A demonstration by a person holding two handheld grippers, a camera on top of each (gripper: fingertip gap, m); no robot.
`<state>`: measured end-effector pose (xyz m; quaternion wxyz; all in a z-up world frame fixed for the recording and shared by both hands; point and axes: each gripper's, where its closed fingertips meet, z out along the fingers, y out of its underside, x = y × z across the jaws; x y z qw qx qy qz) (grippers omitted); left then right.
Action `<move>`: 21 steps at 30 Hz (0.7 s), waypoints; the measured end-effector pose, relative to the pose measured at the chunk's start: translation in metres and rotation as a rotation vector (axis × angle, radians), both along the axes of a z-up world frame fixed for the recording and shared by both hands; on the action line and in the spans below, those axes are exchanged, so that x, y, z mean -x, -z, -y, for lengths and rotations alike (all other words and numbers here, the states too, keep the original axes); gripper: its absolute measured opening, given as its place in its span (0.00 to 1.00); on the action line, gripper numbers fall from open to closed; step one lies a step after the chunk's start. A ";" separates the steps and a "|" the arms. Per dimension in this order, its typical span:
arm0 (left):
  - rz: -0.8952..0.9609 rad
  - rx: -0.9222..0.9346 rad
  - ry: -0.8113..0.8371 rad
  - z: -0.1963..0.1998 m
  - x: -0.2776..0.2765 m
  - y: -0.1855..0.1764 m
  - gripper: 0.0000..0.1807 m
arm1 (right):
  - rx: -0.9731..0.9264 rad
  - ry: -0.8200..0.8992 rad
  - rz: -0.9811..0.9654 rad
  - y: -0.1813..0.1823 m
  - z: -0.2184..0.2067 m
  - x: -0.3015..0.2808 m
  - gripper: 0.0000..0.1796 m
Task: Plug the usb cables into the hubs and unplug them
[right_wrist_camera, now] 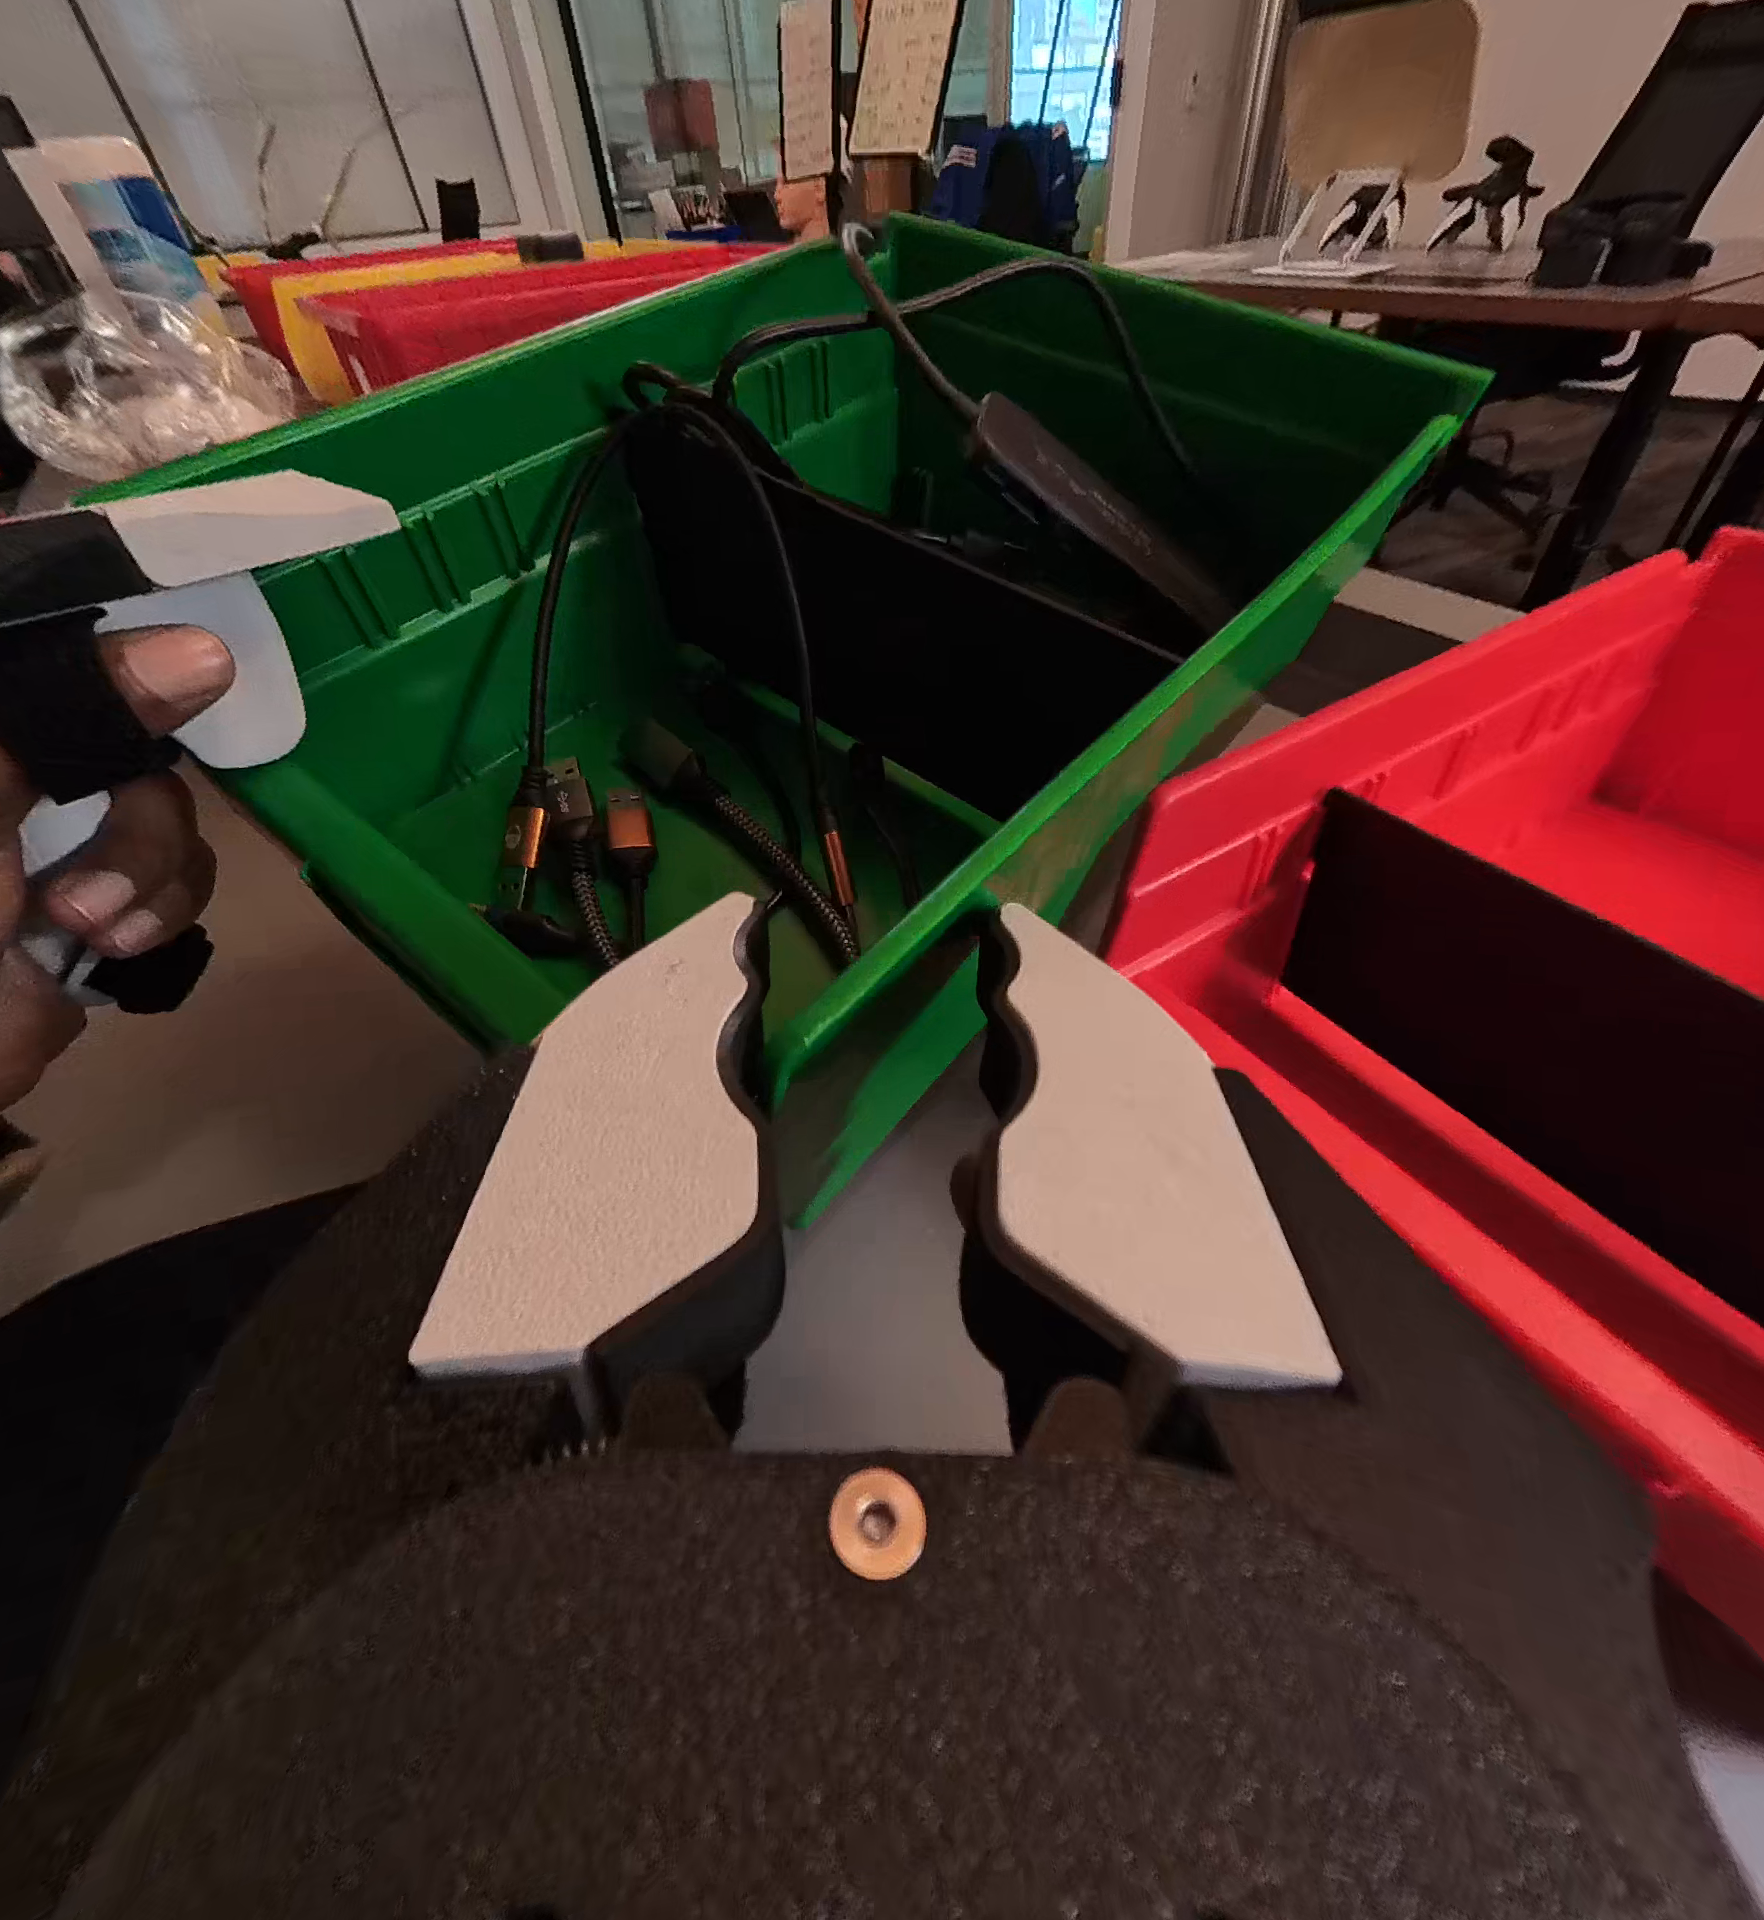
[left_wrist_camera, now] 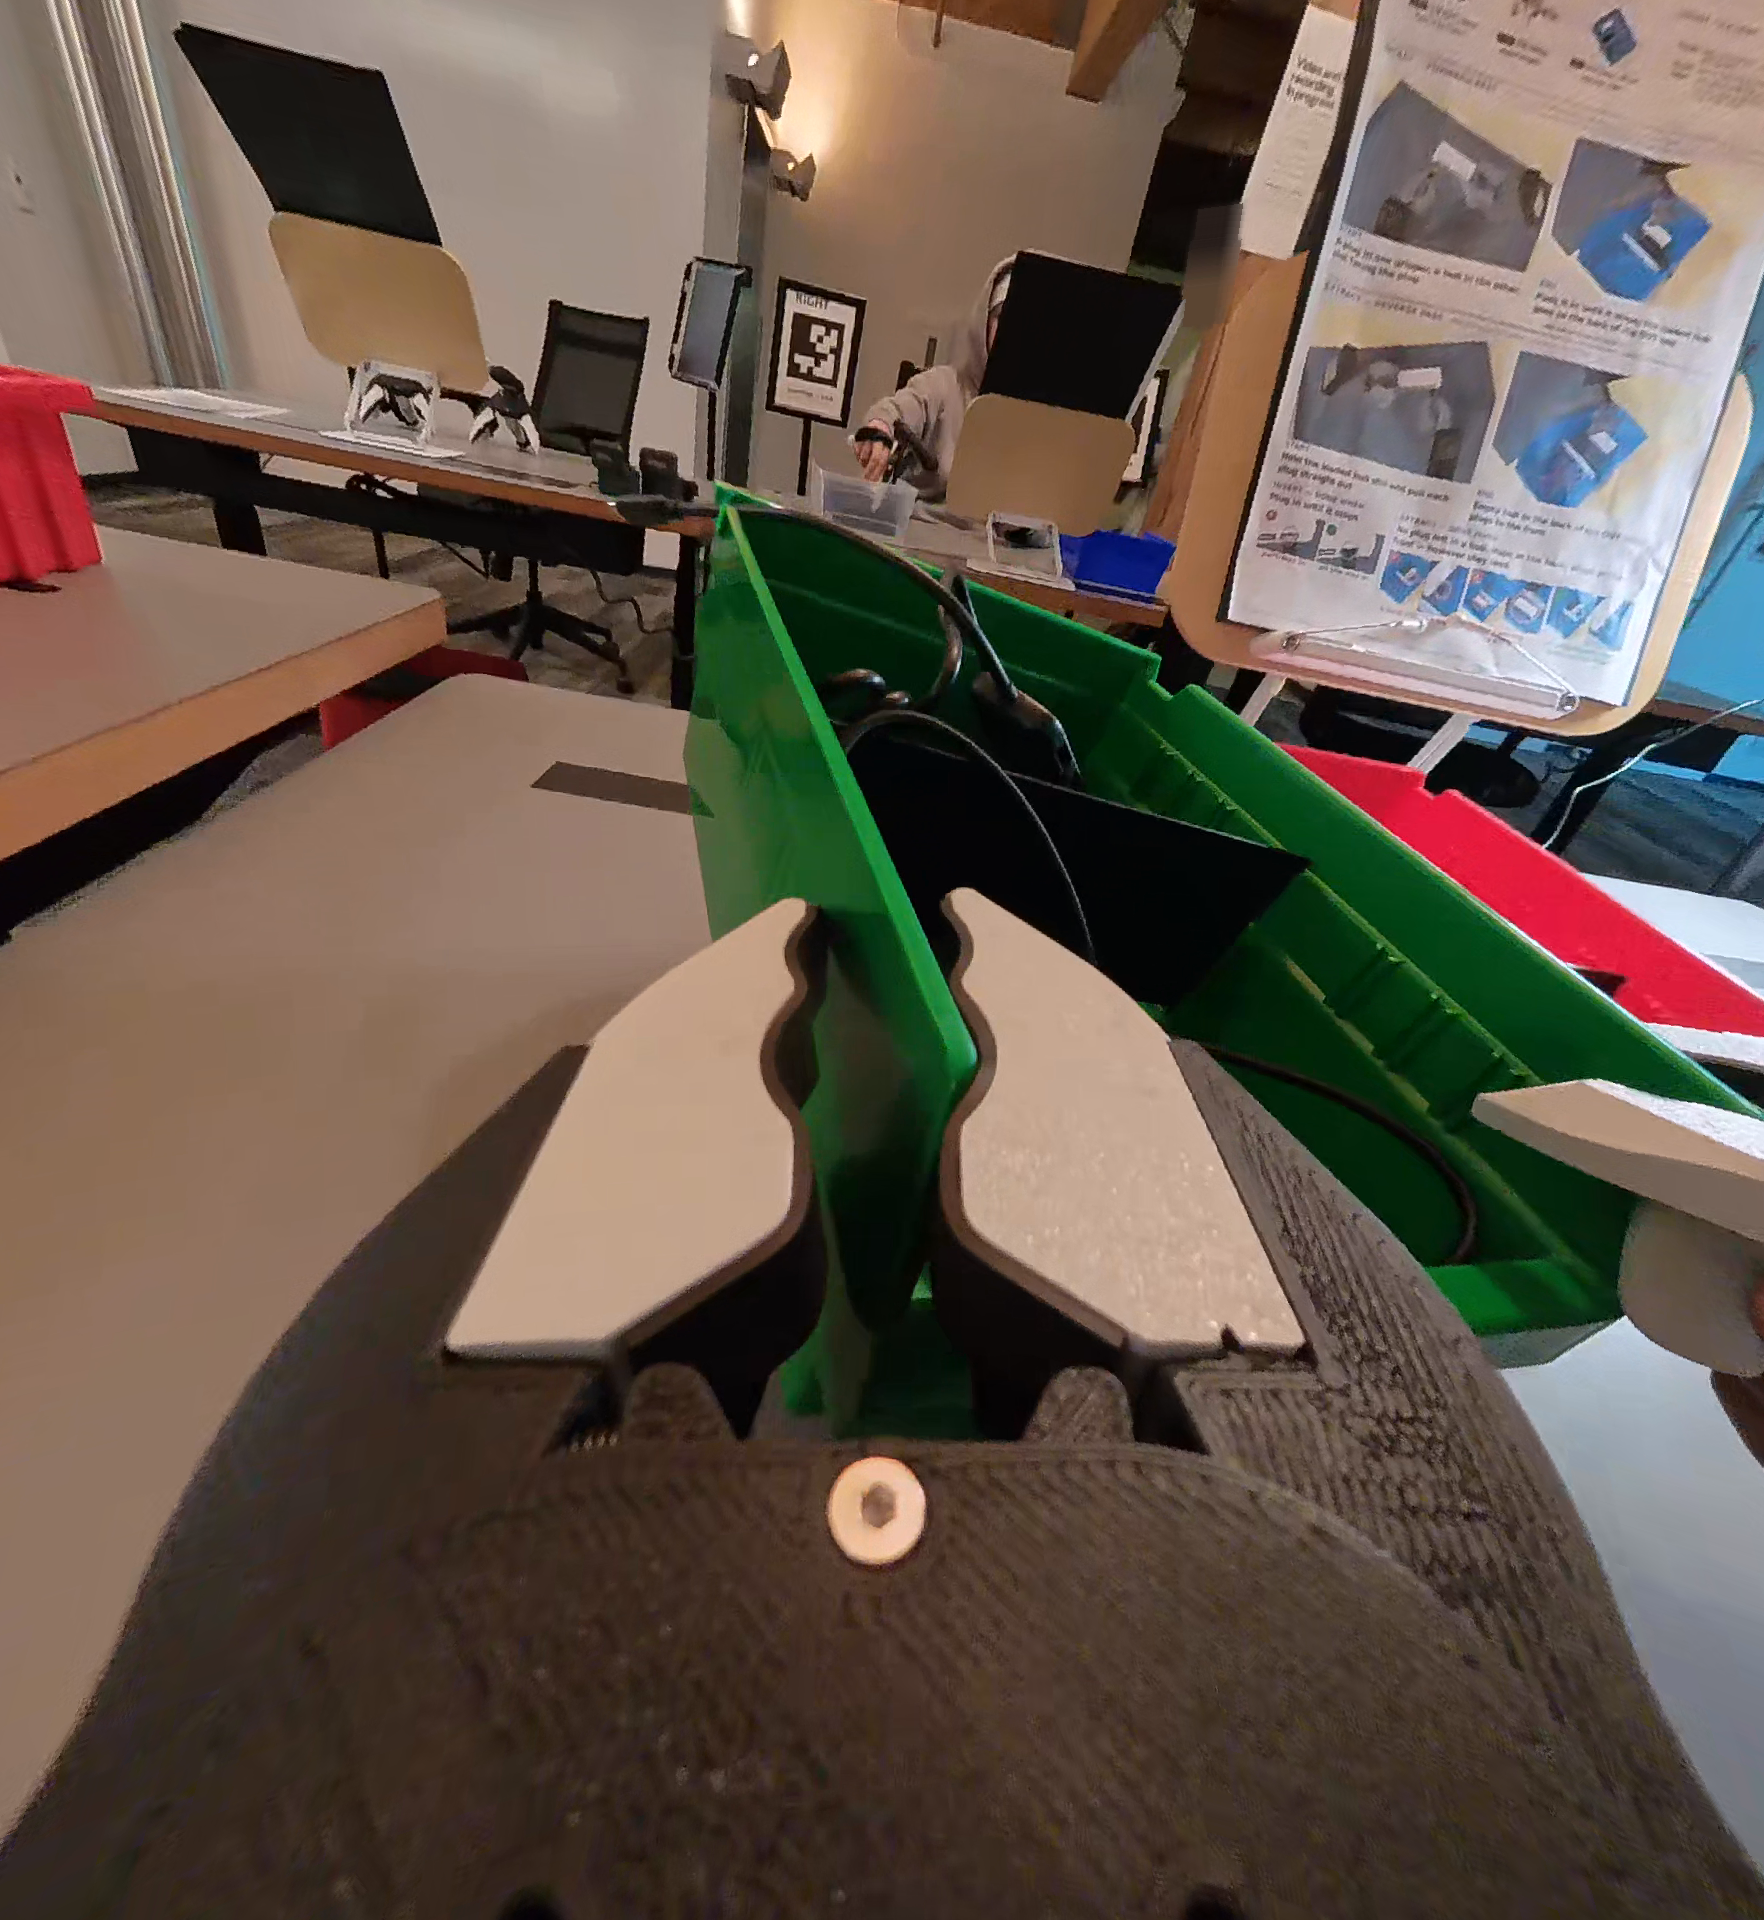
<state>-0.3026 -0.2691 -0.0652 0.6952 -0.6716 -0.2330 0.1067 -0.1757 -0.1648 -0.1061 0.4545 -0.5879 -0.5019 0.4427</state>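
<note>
Both grippers are working the green bin [right_wrist_camera: 462, 644] from opposite side walls. The left gripper [left_wrist_camera: 883, 925] is straddling the bin's left wall, one finger outside and one inside; the wall fills the gap between the pads, and the grip looks like a pinch on it, though contact at the tips is hard to confirm. The right gripper [right_wrist_camera: 873, 935] is sitting at the near right corner, its fingers spread to either side of the rim with visible clearance on the outer side, so not clamping. Inside the bin, a black divider [right_wrist_camera: 961, 644] is splitting it into two compartments. The usb cables [right_wrist_camera: 587, 831], braided with orange-collared plugs, are lying loose in the near compartment, some leads draping over the divider. A dark hub [right_wrist_camera: 1075, 488] is leaning in the far compartment, cord running up over the back wall. A red bin [right_wrist_camera: 1480, 727] is sitting just beside the green one on the right. A grey table [left_wrist_camera: 338, 987] is carrying everything.
</note>
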 end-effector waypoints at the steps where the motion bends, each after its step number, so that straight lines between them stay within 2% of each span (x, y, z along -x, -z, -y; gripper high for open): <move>1: 0.009 0.008 -0.002 -0.002 0.002 0.006 0.11 | 0.003 -0.001 0.012 0.005 -0.002 0.001 0.22; 5: 0.094 0.040 -0.016 -0.012 0.012 0.037 0.12 | -0.004 -0.011 0.117 0.035 -0.009 0.011 0.23; 7: 0.137 0.090 -0.009 -0.015 0.016 0.053 0.14 | -0.027 -0.027 0.127 0.039 -0.012 0.014 0.24; 12: 0.151 0.207 0.137 -0.033 0.005 0.074 0.19 | -0.110 -0.047 0.241 0.042 -0.024 0.001 0.24; 15: 0.148 0.181 0.199 -0.036 0.000 0.065 0.24 | -0.158 -0.130 0.282 0.035 -0.021 -0.028 0.25; 17: 0.056 0.133 0.161 -0.028 0.003 0.038 0.24 | -0.235 -0.157 0.303 0.024 -0.032 -0.054 0.25; 19: -0.095 0.191 0.176 -0.024 -0.006 0.016 0.23 | -0.300 -0.175 0.375 0.021 -0.053 -0.081 0.26; 21: -0.188 0.304 0.323 -0.035 -0.034 0.009 0.22 | -0.366 -0.181 0.493 0.028 -0.079 -0.101 0.28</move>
